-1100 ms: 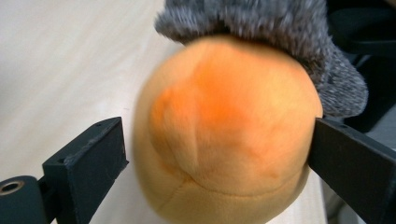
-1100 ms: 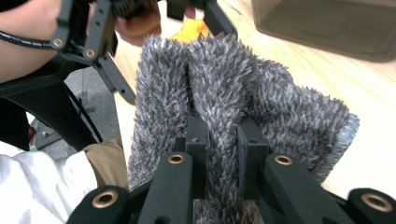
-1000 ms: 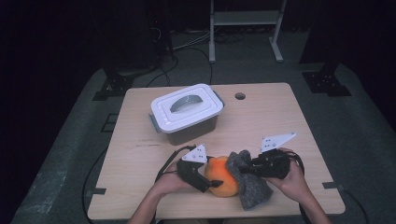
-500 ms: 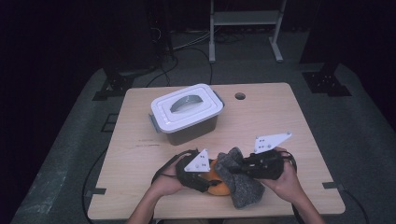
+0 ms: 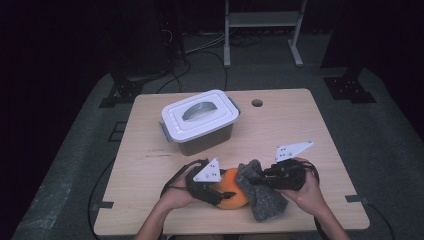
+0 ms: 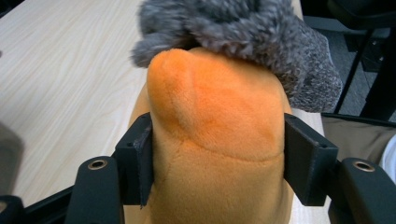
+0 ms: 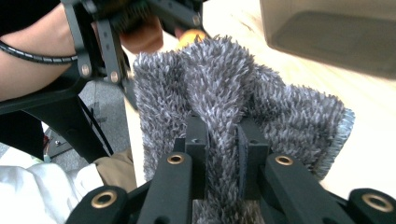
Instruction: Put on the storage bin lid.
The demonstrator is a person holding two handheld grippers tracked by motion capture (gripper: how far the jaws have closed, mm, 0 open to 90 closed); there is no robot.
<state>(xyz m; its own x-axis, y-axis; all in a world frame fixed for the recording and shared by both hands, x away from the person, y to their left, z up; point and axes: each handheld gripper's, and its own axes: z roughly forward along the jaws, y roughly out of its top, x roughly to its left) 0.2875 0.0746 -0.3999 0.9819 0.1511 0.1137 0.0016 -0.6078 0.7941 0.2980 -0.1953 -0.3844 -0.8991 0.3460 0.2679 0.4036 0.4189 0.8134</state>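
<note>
At the near edge of the wooden table [image 5: 150, 150], the person's two hands come in from the bottom of the high view, each with a gripper. The left gripper [image 5: 216, 192] has its two black jaws on either side of an orange plush toy [image 6: 217, 140]; in the left gripper view both pads press against the plush flanks, so the toy is held. Those jaws have just been opening a little, with the toy between them and the pads on it. The toy rests on the table near the front edge, roughly at the middle of its width.

Just to the right, touching the toy, lies a grey fuzzy cloth [image 5: 262, 192]. In the left gripper view it drapes over the far top of the orange plush. The right gripper [image 5: 257, 181] points leftward at it, and the right gripper view shows its jaws drawn narrow, pinching a bunched fold of the cloth [image 7: 224, 135] between the pads. The left gripper shows beyond it, blurred, with what may be a small patch of orange behind the grey pile.

Farther back, left of centre, stands a grey plastic storage box [image 5: 200, 122] with its white lid [image 5: 197, 114] closed, well apart from both hands. Behind it a small round hole [image 5: 257, 103] sits near the table's far edge.
</note>
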